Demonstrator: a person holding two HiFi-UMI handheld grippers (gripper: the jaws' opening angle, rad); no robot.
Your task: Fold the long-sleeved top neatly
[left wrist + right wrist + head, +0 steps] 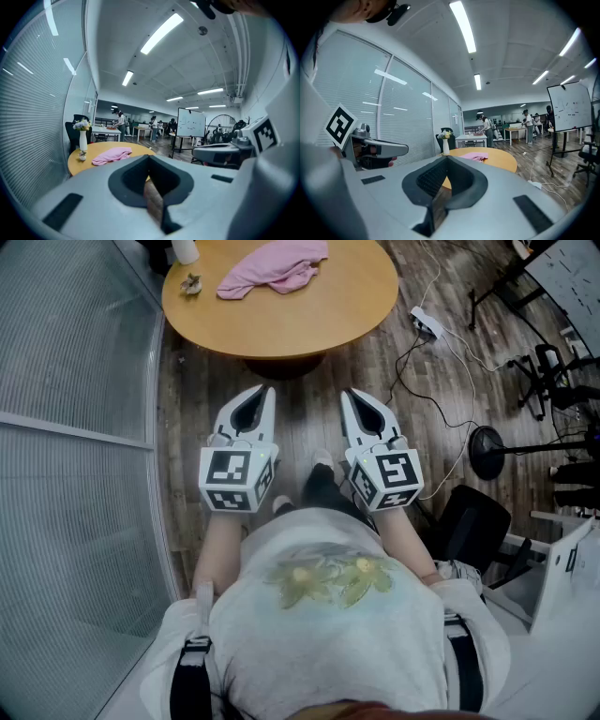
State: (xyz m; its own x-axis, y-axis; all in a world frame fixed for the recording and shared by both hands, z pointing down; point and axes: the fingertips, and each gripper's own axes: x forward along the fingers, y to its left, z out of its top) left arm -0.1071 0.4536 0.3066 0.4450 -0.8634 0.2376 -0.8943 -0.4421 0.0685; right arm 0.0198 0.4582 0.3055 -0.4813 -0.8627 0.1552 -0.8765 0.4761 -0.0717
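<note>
A crumpled pink long-sleeved top point(274, 268) lies on the round wooden table point(281, 320) at the top of the head view. Both grippers are held side by side over the wooden floor, well short of the table. My left gripper point(265, 390) is shut with nothing in it, and so is my right gripper point(349, 393). In the left gripper view the top point(111, 155) lies on the table point(77, 160) beyond the closed jaws point(149, 157). The right gripper view shows the top point(476, 156) far ahead on the table point(506, 162), past the closed jaws point(446, 158).
A white vase with flowers point(83, 140) and a small trinket point(191, 283) stand at the table's left edge. A glass wall with blinds point(66, 427) runs along the left. A power strip with cables point(427, 324) and black stands point(487, 451) lie to the right.
</note>
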